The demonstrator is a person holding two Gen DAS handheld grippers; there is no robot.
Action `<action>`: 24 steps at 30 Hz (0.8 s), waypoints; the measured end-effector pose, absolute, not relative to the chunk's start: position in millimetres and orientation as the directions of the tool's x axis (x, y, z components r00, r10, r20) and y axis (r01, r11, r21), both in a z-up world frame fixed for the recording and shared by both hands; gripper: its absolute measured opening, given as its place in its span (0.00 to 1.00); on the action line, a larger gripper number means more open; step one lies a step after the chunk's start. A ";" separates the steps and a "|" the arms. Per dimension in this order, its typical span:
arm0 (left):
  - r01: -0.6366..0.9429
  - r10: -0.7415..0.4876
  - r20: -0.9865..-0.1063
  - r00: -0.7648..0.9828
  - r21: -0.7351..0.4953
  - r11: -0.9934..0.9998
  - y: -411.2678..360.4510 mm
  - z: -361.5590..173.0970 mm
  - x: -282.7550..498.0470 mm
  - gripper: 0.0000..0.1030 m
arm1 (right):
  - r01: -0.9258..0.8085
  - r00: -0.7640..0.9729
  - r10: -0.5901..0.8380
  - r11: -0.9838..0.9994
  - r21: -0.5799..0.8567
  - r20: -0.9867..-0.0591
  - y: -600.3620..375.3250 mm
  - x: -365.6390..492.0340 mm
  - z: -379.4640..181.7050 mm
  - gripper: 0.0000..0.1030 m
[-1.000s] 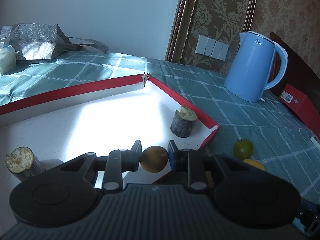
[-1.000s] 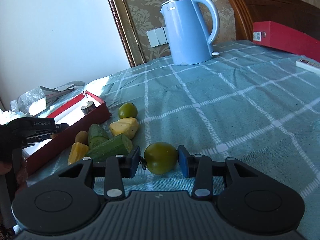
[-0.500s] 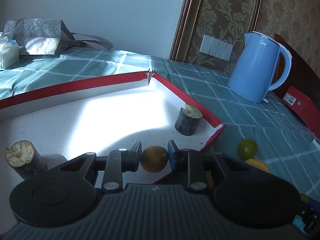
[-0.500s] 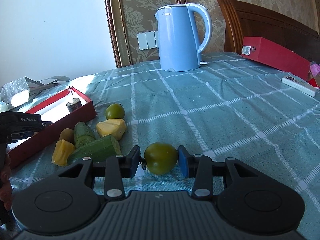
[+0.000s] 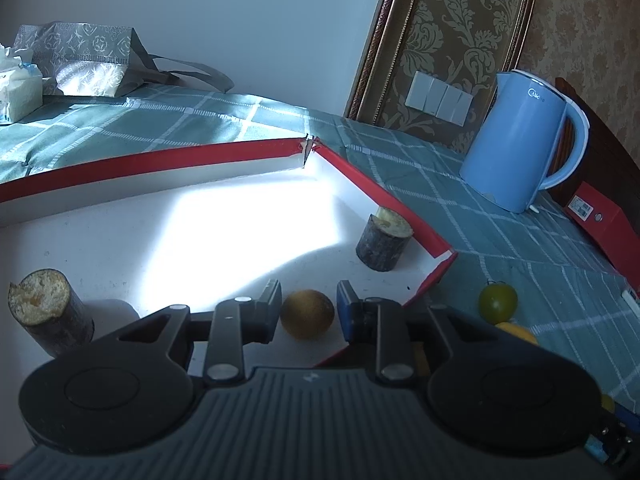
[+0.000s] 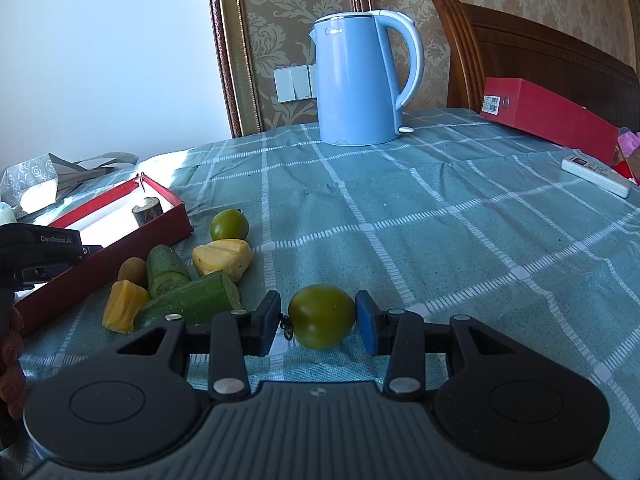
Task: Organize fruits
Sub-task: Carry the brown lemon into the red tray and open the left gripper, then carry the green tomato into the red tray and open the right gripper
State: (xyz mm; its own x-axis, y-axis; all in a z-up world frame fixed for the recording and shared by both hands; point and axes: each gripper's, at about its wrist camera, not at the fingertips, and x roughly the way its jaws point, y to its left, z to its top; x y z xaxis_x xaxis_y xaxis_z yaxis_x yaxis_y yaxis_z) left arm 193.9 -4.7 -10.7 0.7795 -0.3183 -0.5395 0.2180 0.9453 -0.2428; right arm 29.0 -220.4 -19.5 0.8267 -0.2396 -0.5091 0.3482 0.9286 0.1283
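Fruits sit in two places: a few already lie in the red-rimmed tray [image 5: 380,196], while most wait in a loose pile on the checked tablecloth [image 6: 440,220] just beside the tray's near wall.

In the left wrist view, the left gripper [image 5: 309,296] reaches over the tray's lower right corner. Its tongs are drawn in narrow around a small brown fruit [image 5: 307,314], which appears to rest on the white floor. The grip looks light, with hardly a sliver showing at the blue pad, so I judge this fruit is being set down rather than lifted. Two dark cut stubs stand upright in the tray, one at the right wall [image 5: 384,246] and one at the lower left of the frame [image 5: 50,312]. They are well apart, which leaves the bright middle open for more.

In the right wrist view, the right gripper [image 6: 318,306] pinches a green tomato [image 6: 322,316] at bottom centre, its stem against the black pad. The tomato is taken across its widest part, probably so that the round skin does not slip.

Left of it lies the pile: two cucumber pieces [image 6: 168,266], yellow chunks [image 6: 222,258], a second brown fruit [image 6: 133,270] and another green tomato [image 6: 229,224]. The blue kettle [image 6: 356,80] stands well back, clear of the work.
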 end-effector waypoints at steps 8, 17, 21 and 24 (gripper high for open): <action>0.213 -0.315 -0.515 0.797 -0.248 0.945 -2.2 -6.2 190.2 0.41 | 0.346 0.827 -0.236 0.929 0.130 -0.510 -220.3 28.8 -20.2 0.39; 0.209 -0.308 -0.488 0.817 -0.248 0.946 1.1 -1.1 184.1 0.62 | 0.348 0.831 -0.239 0.928 0.135 -0.502 -221.1 28.0 -19.5 0.39; 0.193 -0.289 -0.473 0.832 -0.242 0.951 5.9 2.6 177.9 0.65 | 0.346 0.834 -0.237 0.928 0.139 -0.499 -221.2 27.3 -19.0 0.39; 0.157 -0.252 -0.472 0.845 -0.231 0.960 12.5 4.6 170.7 0.70 | 0.331 0.838 -0.223 0.933 0.139 -0.498 -220.2 27.7 -18.7 0.39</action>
State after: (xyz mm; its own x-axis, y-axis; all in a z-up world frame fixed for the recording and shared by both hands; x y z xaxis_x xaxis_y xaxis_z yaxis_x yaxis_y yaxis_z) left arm 170.7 12.5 4.6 0.8448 -0.2518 -0.4721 0.1572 0.9602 -0.2308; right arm 27.7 -220.2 -18.7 0.8381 -0.2231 -0.4978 0.3309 0.9334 0.1388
